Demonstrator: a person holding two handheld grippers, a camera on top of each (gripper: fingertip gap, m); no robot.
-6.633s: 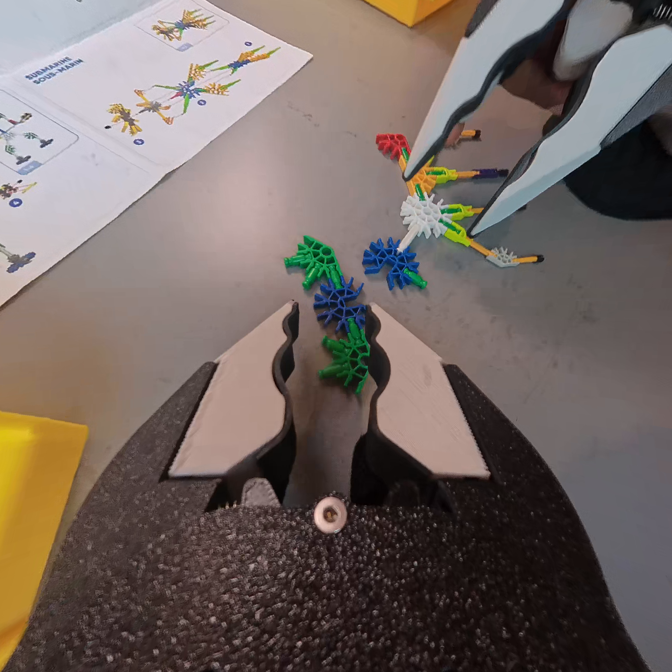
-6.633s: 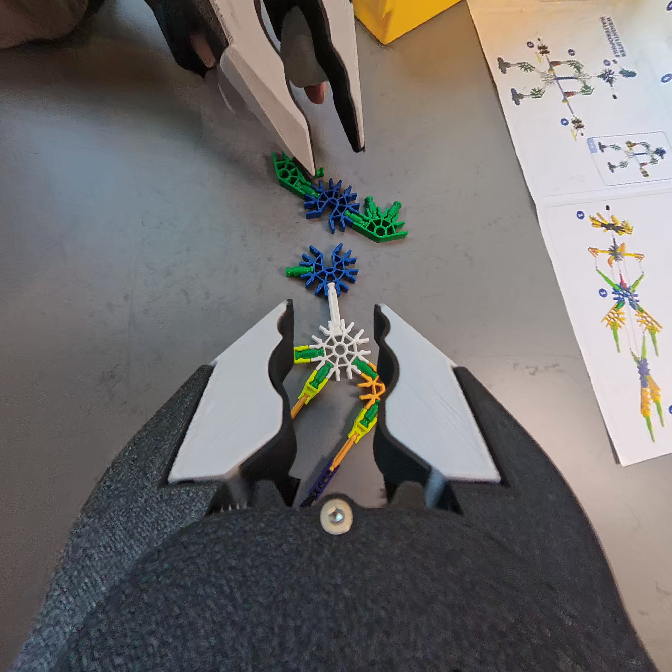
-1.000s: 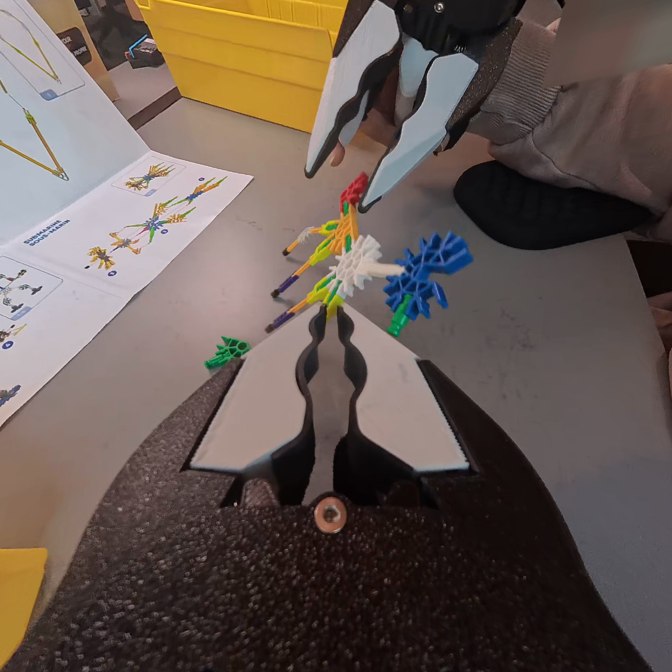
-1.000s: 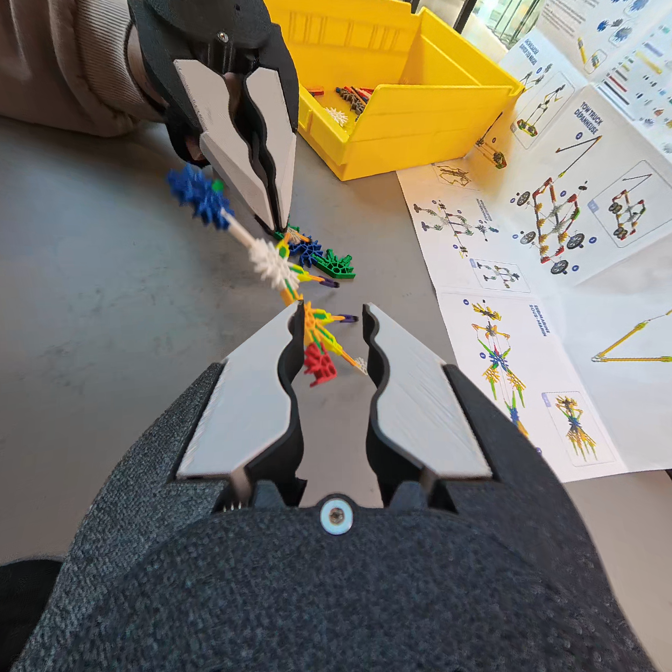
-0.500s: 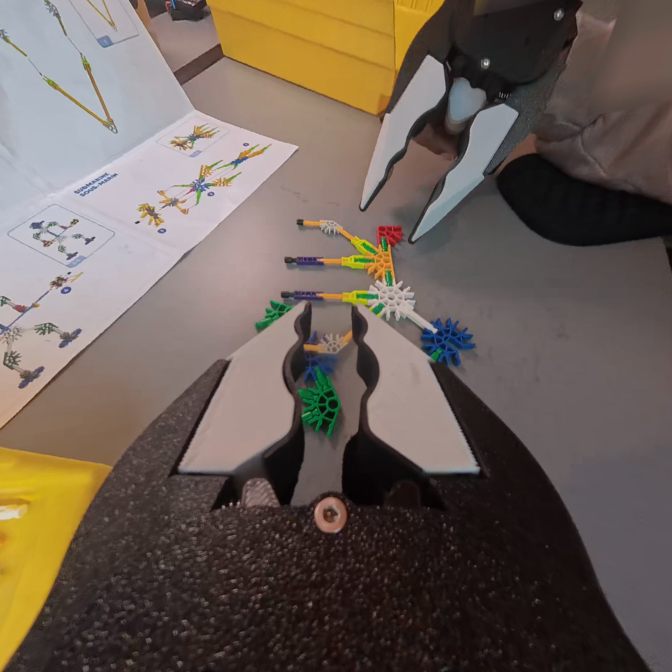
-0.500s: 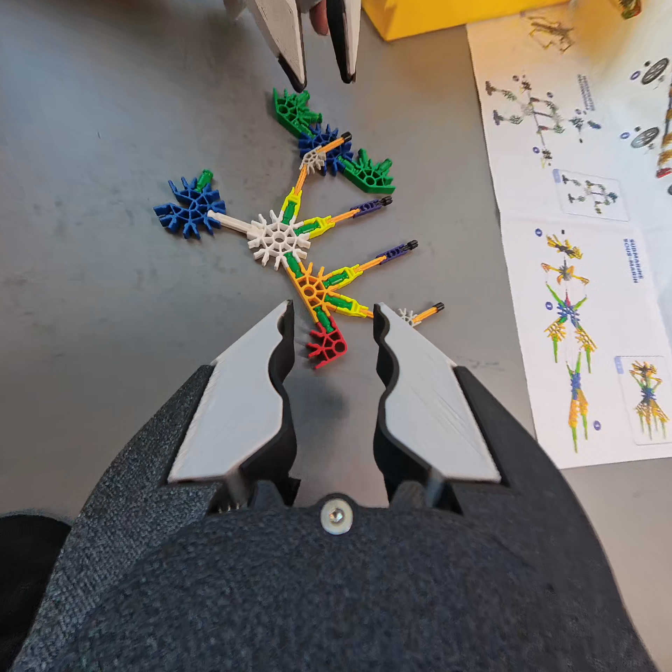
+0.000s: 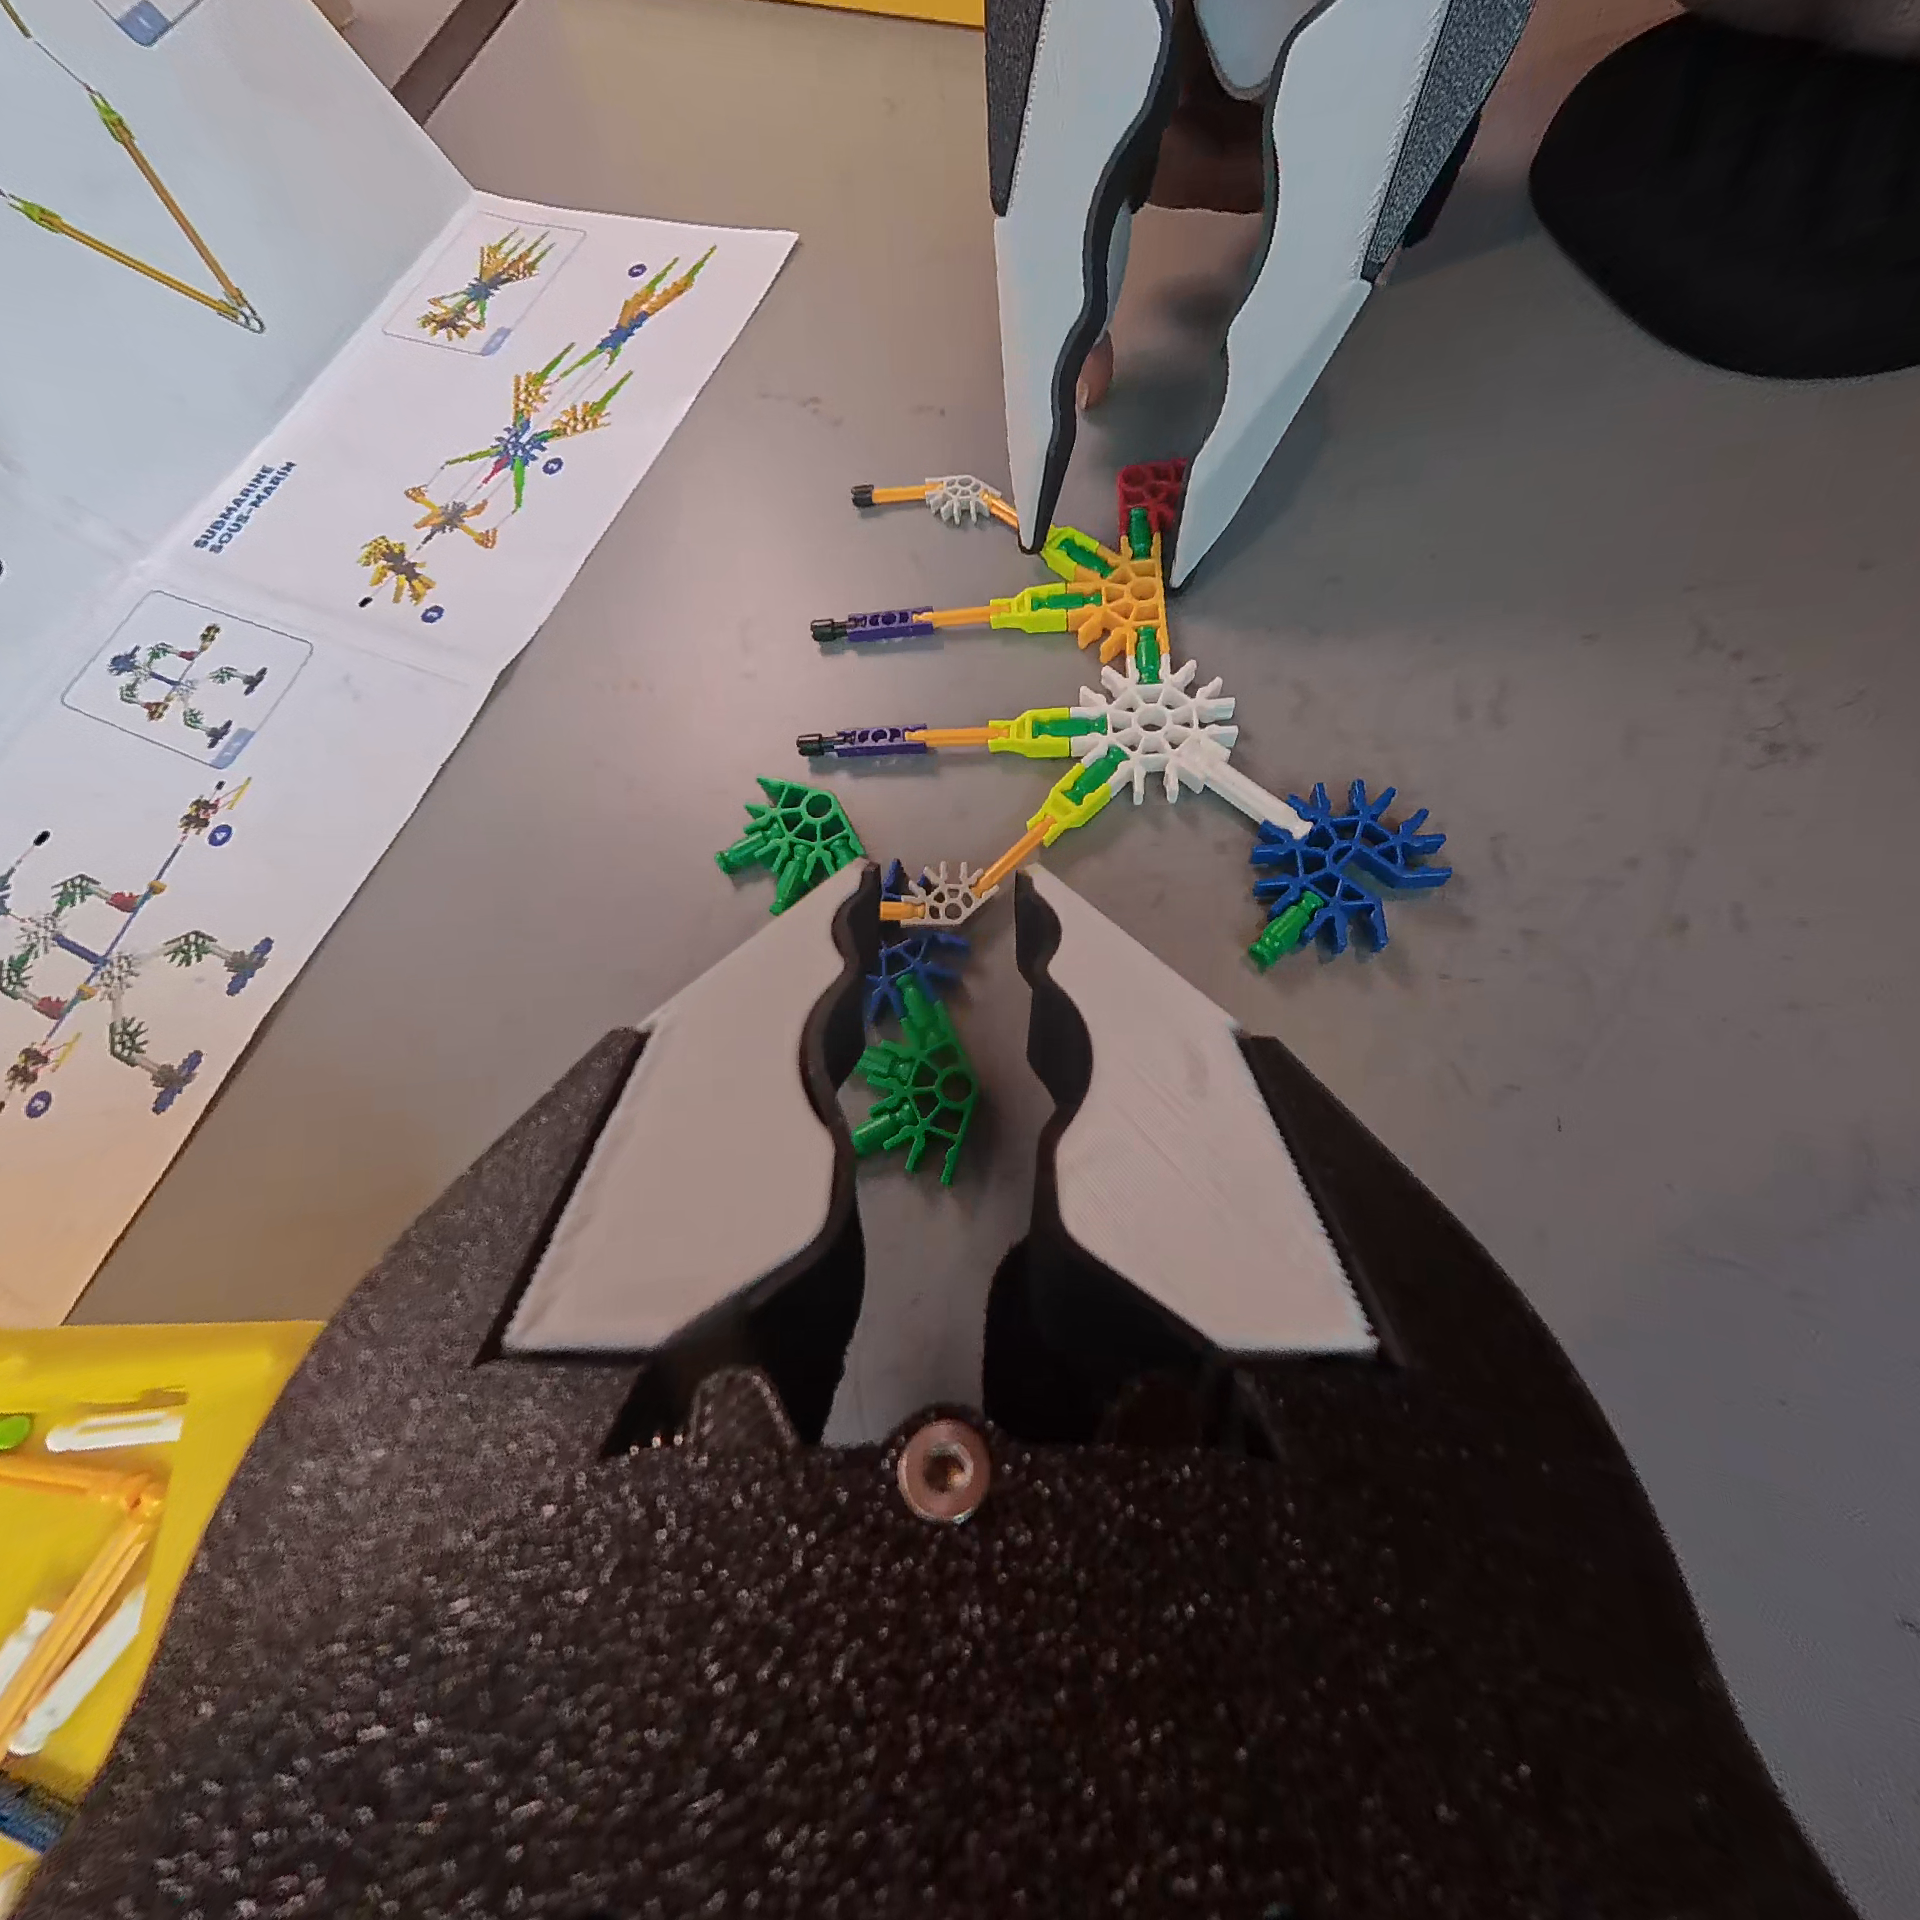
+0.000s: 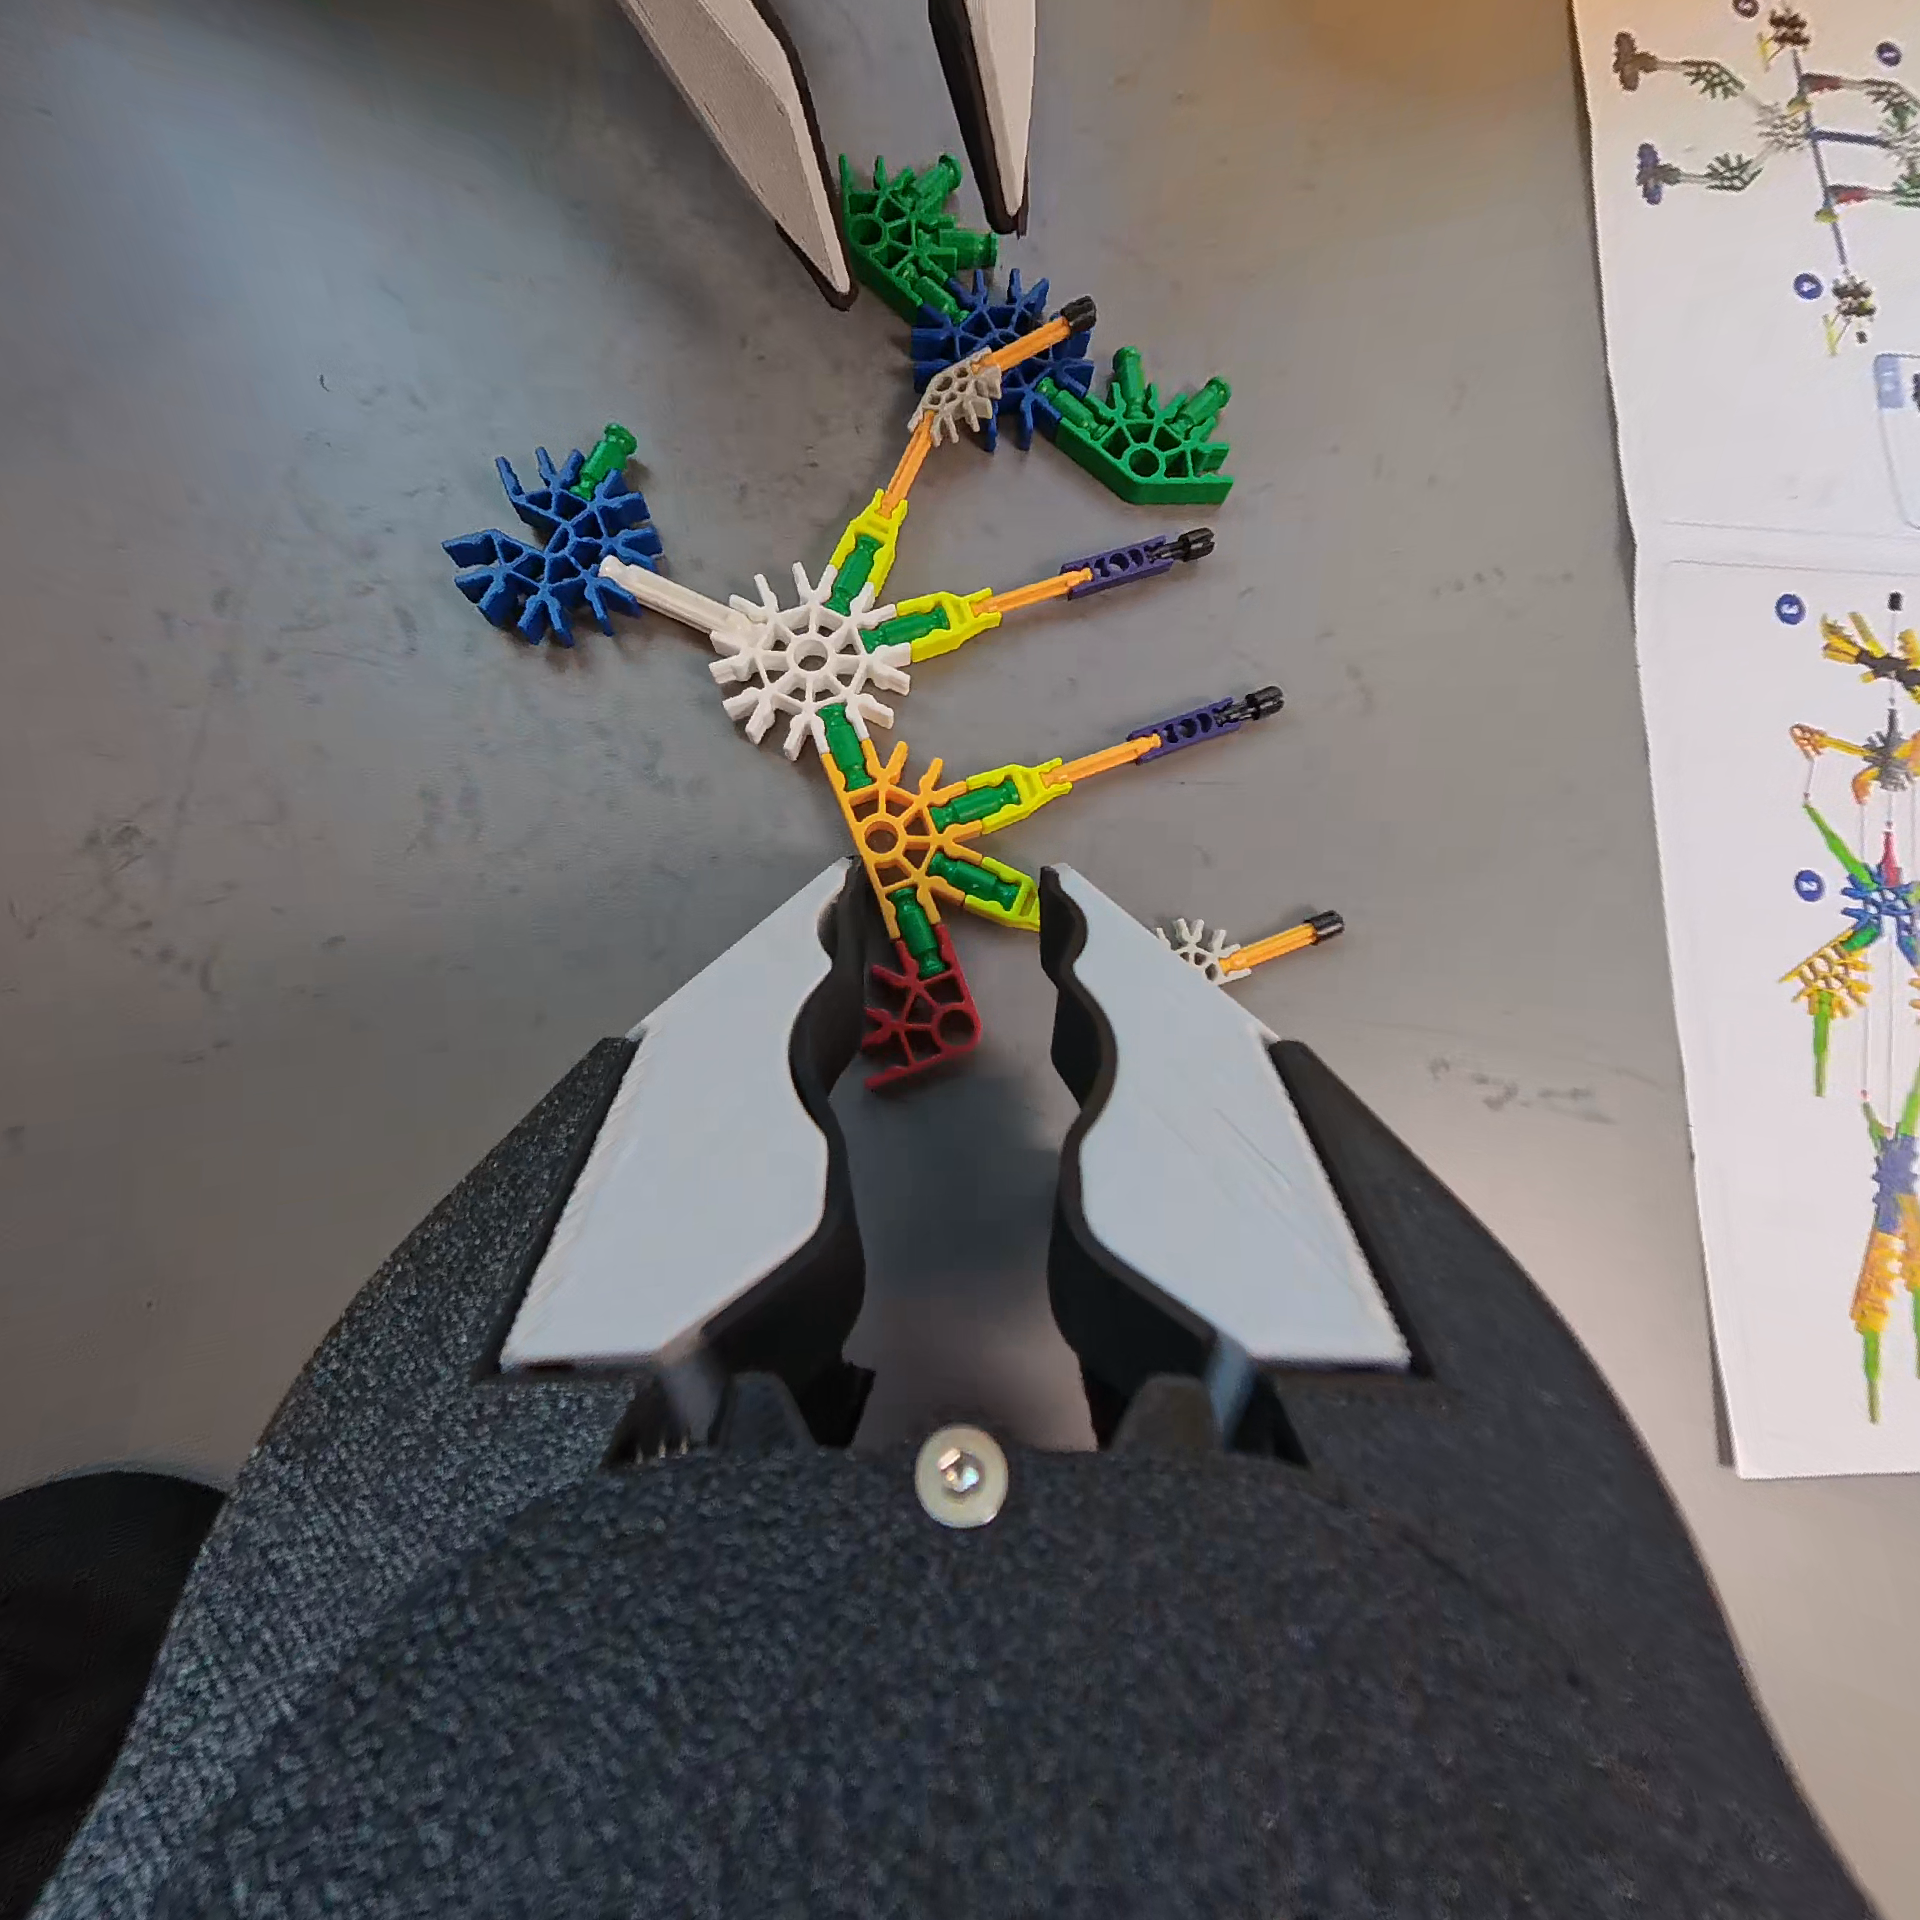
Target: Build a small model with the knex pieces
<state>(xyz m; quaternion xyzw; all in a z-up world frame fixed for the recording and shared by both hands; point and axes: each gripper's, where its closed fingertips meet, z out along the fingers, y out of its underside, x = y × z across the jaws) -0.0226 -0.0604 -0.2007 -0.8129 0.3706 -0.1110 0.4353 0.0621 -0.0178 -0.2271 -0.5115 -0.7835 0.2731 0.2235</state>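
A flat multi-colour rod-and-connector model lies on the grey table: white hub (image 7: 1153, 722) (image 8: 810, 655), orange hub (image 7: 1127, 597) (image 8: 888, 831), red corner piece (image 7: 1151, 483) (image 8: 920, 1023), blue hub (image 7: 1345, 868) (image 8: 556, 561). A separate green-blue-green piece (image 7: 920, 1091) (image 8: 997, 343) lies beside it, with a small grey connector (image 7: 945, 894) of the model resting on it. My left gripper (image 7: 943, 883) (image 8: 923, 260) is open astride the green-blue-green piece. My right gripper (image 8: 945, 873) (image 7: 1107, 561) is open astride the red piece, tips beside the orange hub.
A folded white instruction sheet (image 7: 364, 540) (image 8: 1787, 831) lies beside the parts. A yellow bin (image 7: 94, 1507) with loose rods sits by the left gripper. A dark cloth (image 7: 1745, 208) lies beyond the right gripper. About 11 cm separates my left fingertips from my right. About 4 cm separates my left fingertips from the separate green-blue-green piece (image 7: 920, 1091).
A second ago the left gripper held the model in the air, shut. It now lies on the table. The left gripper has opened and the right gripper has moved forward over the red piece.
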